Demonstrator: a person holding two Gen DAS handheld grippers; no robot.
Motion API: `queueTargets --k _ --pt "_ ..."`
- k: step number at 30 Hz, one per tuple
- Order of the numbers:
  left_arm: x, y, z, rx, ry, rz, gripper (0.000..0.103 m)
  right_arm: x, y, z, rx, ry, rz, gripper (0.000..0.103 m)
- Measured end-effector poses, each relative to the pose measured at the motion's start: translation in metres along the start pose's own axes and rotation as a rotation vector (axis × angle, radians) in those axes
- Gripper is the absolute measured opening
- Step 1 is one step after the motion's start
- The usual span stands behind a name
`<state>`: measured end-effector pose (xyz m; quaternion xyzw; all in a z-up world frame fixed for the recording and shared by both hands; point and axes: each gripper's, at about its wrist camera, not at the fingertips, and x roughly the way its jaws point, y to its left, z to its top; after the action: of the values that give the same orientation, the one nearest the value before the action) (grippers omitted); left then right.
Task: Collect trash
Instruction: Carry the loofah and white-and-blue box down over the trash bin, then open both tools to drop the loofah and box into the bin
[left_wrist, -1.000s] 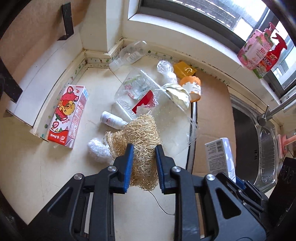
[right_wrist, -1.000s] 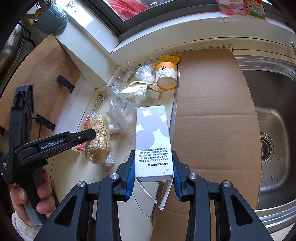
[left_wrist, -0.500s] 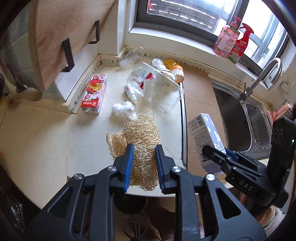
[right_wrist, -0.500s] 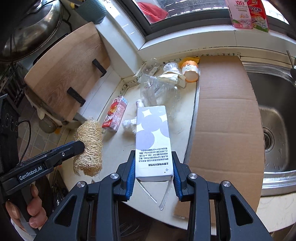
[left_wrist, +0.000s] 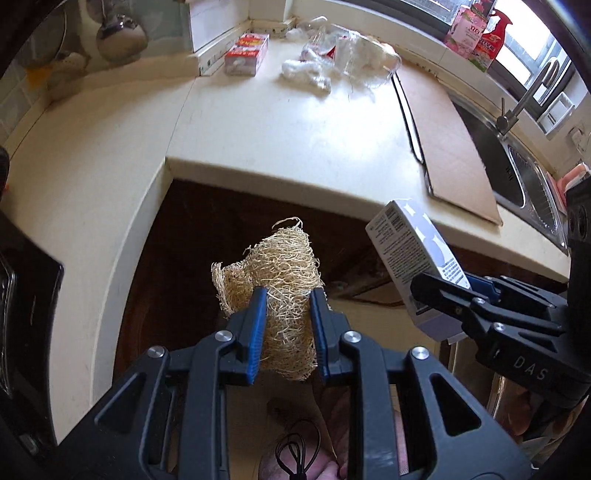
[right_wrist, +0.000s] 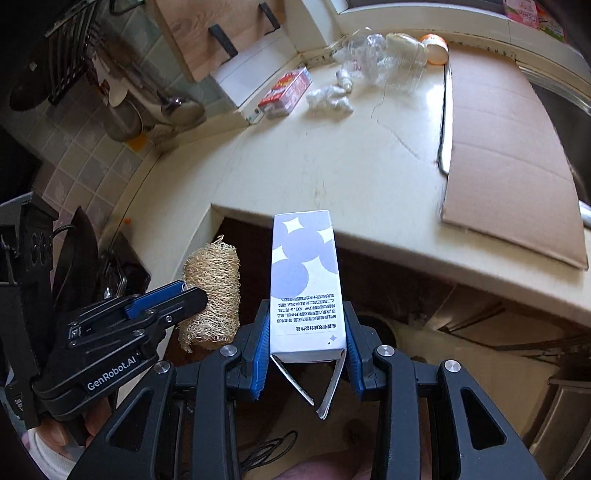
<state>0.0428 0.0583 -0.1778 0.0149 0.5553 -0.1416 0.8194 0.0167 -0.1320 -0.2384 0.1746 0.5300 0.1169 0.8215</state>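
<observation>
A: What do the two grippers hold?
B: The left gripper (left_wrist: 287, 325) has its jaws closed on the loofah (left_wrist: 275, 275), and the right gripper (right_wrist: 306, 343) has its jaws clamped on the box (right_wrist: 304, 280), whose bottom flaps hang open.

A: Where are they, compared with half a second ago?
B: Both have pulled back from the counter (left_wrist: 295, 122). The loofah and the box were over its front part then; now they hang beyond its edge, in front of the dark cabinet (left_wrist: 207, 229) below.

A: And the grips?
B: Unchanged, each on the same thing, side by side, the box to the right of the loofah and apart from it.

A: What is left on the counter?
B: The red carton (right_wrist: 286, 92) by the wall, a crumpled white wad (right_wrist: 328, 99), clear plastic wrappers (right_wrist: 384, 59) and an orange cup (right_wrist: 436, 50) near the back corner, with the cardboard sheet (right_wrist: 506, 147) lying flat to the right. They lie where they lay before
</observation>
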Motion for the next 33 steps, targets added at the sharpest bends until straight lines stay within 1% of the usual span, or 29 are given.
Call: queueTargets --k 3,6,10,12,14,19,25,29,33 --pt "0.014 0.004 -0.032 0.0 0.02 0.009 0.02 0.015 0.0 -0.028 0.001 0.036 -0.01 0.034" --pt "0.03 0.007 -0.055 -0.005 0.039 0.014 0.02 0.035 -0.002 -0.052 -0.001 0.065 -0.02 0.034" --pt "0.058 0.008 -0.073 -0.004 0.069 0.018 0.02 0.068 -0.012 -0.078 0.006 0.117 -0.035 0.034" --pt "0.074 0.01 -0.083 0.009 0.076 0.021 0.021 0.086 -0.017 -0.088 0.0 0.143 -0.047 0.034" --pt "0.092 0.012 -0.092 0.013 0.1 0.014 0.021 0.106 -0.024 -0.095 -0.003 0.166 -0.056 0.034" --pt "0.143 0.017 -0.108 0.014 0.15 0.004 0.021 0.157 -0.049 -0.104 0.005 0.222 -0.083 0.034" --pt "0.21 0.021 -0.113 0.013 0.205 -0.004 0.021 0.221 -0.079 -0.115 0.003 0.29 -0.112 0.035" --pt "0.244 0.027 -0.117 0.003 0.233 -0.003 0.022 0.256 -0.096 -0.112 -0.003 0.32 -0.124 0.035" --pt "0.27 0.031 -0.119 -0.003 0.272 -0.022 0.023 0.281 -0.111 -0.11 0.001 0.324 -0.13 0.035"
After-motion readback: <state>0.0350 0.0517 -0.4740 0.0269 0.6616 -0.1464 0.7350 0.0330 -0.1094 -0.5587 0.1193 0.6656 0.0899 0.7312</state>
